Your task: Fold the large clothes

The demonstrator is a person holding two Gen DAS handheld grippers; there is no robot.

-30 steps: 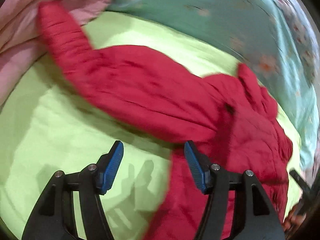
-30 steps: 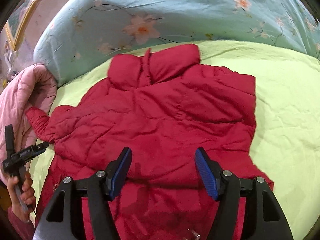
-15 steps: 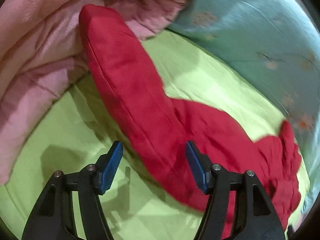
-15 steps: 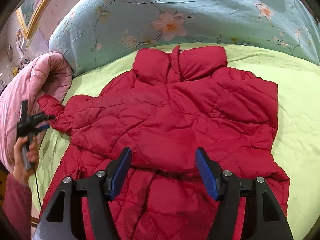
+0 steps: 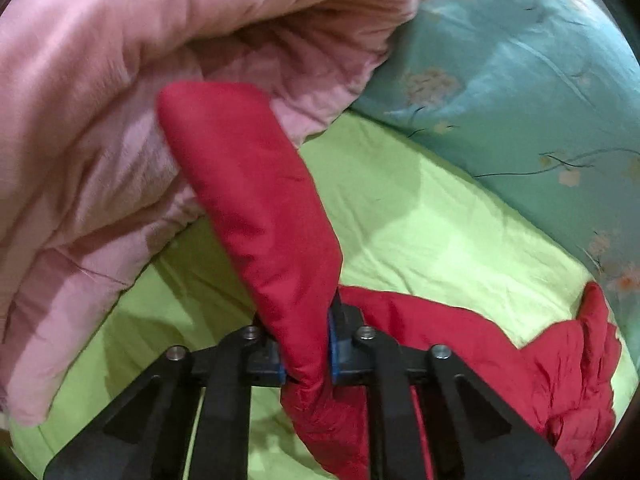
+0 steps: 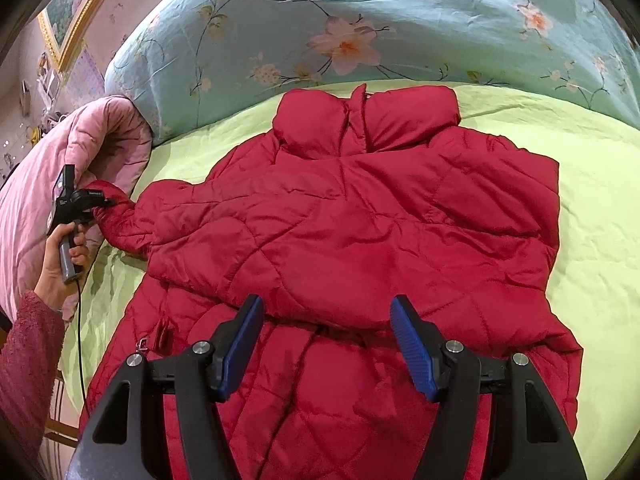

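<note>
1. The left gripper (image 5: 306,354) has its jaws clamped on the sleeve (image 5: 256,200) of the red padded jacket (image 6: 360,240), well back from the cuff, so the free end stands up ahead of the jaws and leans on the pink quilt (image 5: 100,120).
2. The right gripper (image 6: 326,346) hangs over the jacket's lower half with its jaws wide apart and nothing between them.
3. The jacket lies flat on the green bed sheet (image 6: 592,220), collar towards the floral duvet (image 6: 360,20) far ahead of the right jaws; the other sleeve already looks folded across the chest.
4. The step in hand appears to be bringing this sleeve in over the body. Done well, the left jaws would lift enough for the cuff to clear the quilt, then carry it inward in a low arc so the padding does not bunch at the shoulder.
5. Lay the sleeve flat and straight before letting go; puffy fill springs back, so the free right jaws could usefully press the fold down.
6. Room is tight beyond the left jaws, where the quilt touches the cuff and could snag it.
7. To the right of the right jaws, bare sheet lies open; the jacket's side edge there runs straight and would serve as a line for later folds.
</note>
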